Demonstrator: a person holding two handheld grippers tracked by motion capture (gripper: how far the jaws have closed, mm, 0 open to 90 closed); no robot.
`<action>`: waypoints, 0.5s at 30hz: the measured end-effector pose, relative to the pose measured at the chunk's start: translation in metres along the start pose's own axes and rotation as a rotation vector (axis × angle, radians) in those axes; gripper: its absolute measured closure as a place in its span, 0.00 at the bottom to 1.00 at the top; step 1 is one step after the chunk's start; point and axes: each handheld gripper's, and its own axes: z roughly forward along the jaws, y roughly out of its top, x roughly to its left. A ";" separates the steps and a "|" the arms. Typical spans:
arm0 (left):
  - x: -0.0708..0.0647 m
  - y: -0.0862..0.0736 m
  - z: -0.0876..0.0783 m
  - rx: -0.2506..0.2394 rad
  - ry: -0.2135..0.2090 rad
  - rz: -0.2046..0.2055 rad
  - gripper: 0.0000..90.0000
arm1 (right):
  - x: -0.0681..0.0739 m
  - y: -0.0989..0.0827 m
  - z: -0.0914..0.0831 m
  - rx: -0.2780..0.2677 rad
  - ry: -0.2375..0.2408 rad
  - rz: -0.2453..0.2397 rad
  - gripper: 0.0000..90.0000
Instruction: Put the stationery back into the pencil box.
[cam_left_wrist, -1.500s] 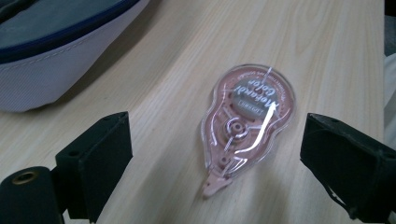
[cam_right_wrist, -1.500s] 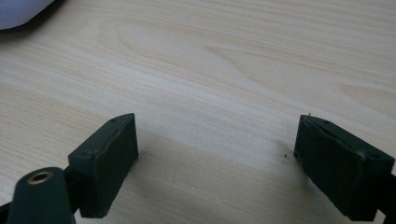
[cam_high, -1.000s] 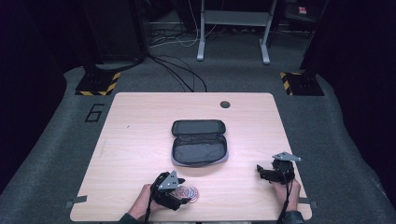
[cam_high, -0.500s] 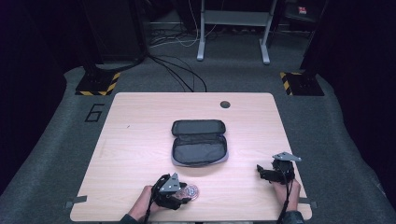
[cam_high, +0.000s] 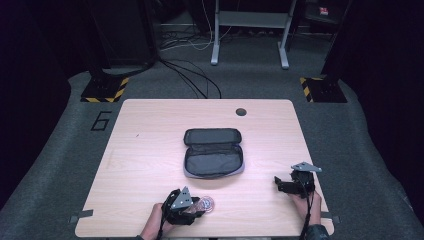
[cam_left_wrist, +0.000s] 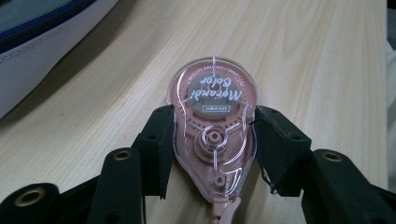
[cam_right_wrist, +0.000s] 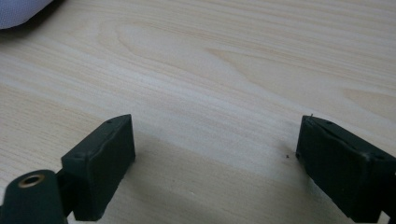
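Observation:
A clear pink correction-tape dispenser (cam_left_wrist: 212, 93) lies flat on the wooden table (cam_high: 150, 140) near its front edge. My left gripper (cam_left_wrist: 212, 140) has just been closing on it, and both pads now press its sides. From above, the dispenser (cam_high: 206, 204) pokes out to the right of the left gripper (cam_high: 199, 205). An open grey pencil case (cam_high: 212, 152) with a dark lining lies at the table's centre, beyond the dispenser. At the front right, my right gripper (cam_high: 278, 183) rests low over bare wood, open, with nothing between its jaws (cam_right_wrist: 215, 154).
The pencil case's pale edge (cam_left_wrist: 28, 28) sits close at the upper left of the left gripper view, and a corner of it (cam_right_wrist: 18, 9) shows in the right gripper view. A small dark hole (cam_high: 241, 111) marks the table's far side. Cables and stands cover the floor beyond.
The left gripper's jaws have closed onto the tape dispenser, shifting slightly toward it. The right gripper has stayed where it was.

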 end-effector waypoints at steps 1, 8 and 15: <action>0.000 -0.001 -0.001 0.007 0.015 -0.007 0.56 | 0.000 0.000 0.000 0.000 -0.001 0.000 0.12; 0.003 -0.005 -0.005 -0.020 0.050 -0.041 0.56 | -0.001 0.002 0.003 0.015 -0.005 0.000 0.06; 0.005 -0.003 -0.015 -0.033 0.076 -0.057 0.56 | -0.001 0.003 0.005 0.025 -0.012 0.013 0.02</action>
